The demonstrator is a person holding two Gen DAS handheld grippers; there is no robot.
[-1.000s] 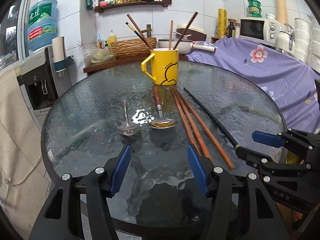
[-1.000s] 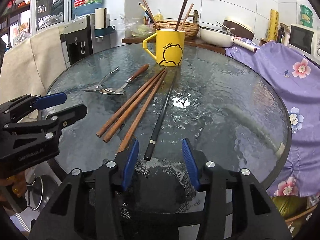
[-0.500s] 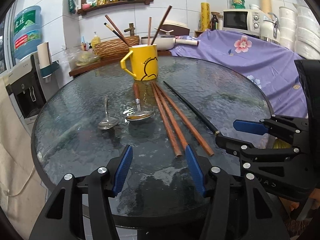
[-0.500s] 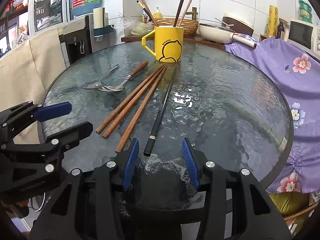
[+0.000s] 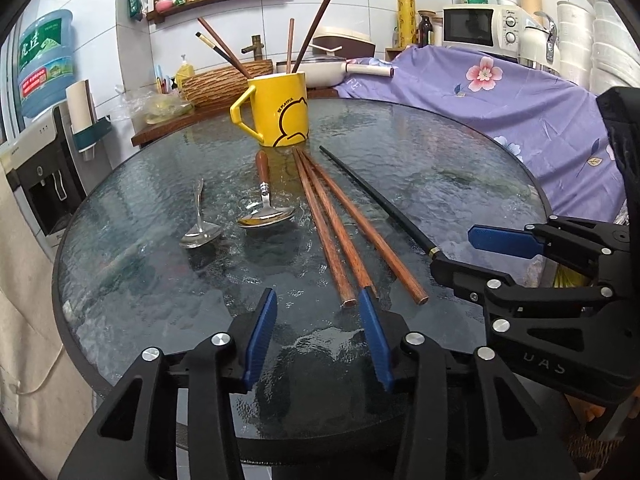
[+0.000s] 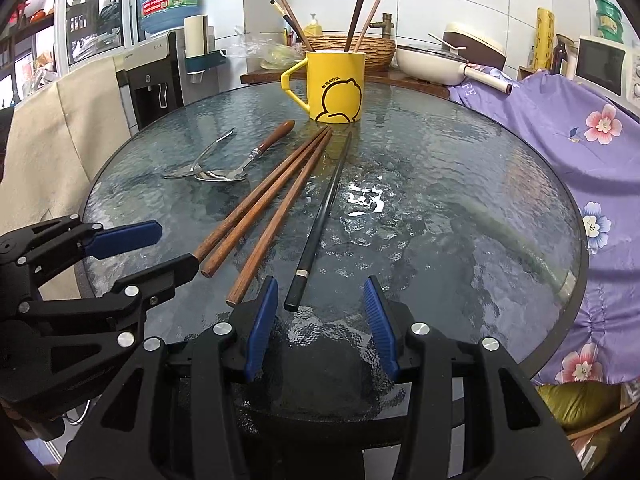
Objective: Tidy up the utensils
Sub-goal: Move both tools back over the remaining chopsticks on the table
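A yellow mug [image 5: 280, 116] holding several upright chopsticks stands at the far side of the round glass table [image 5: 460, 168]. In front of it lie three brown chopsticks [image 5: 336, 224], a black chopstick [image 5: 376, 200], a silver spoon [image 5: 198, 224] and a wooden-handled spoon [image 5: 264, 208]. My left gripper [image 5: 317, 297] hovers at the brown chopsticks' near ends with its jaws closing; one end lies just inside the right pad [image 5: 374, 340], unpressed. My right gripper [image 6: 320, 282] stands open, with the black chopstick's [image 6: 324, 208] near end between its pads, untouched.
A purple floral cloth [image 5: 500, 96] covers furniture right of the table. To the left are a water dispenser [image 5: 44, 168] and a beige cloth [image 6: 60, 120]. Behind the mug a wooden counter carries a basket [image 5: 224, 80] and a white pan [image 6: 432, 64]. The table's near edge lies under both grippers.
My left gripper's jaws have narrowed, and it has shifted right and down toward the near ends of the brown chopsticks. The right gripper has stayed put.
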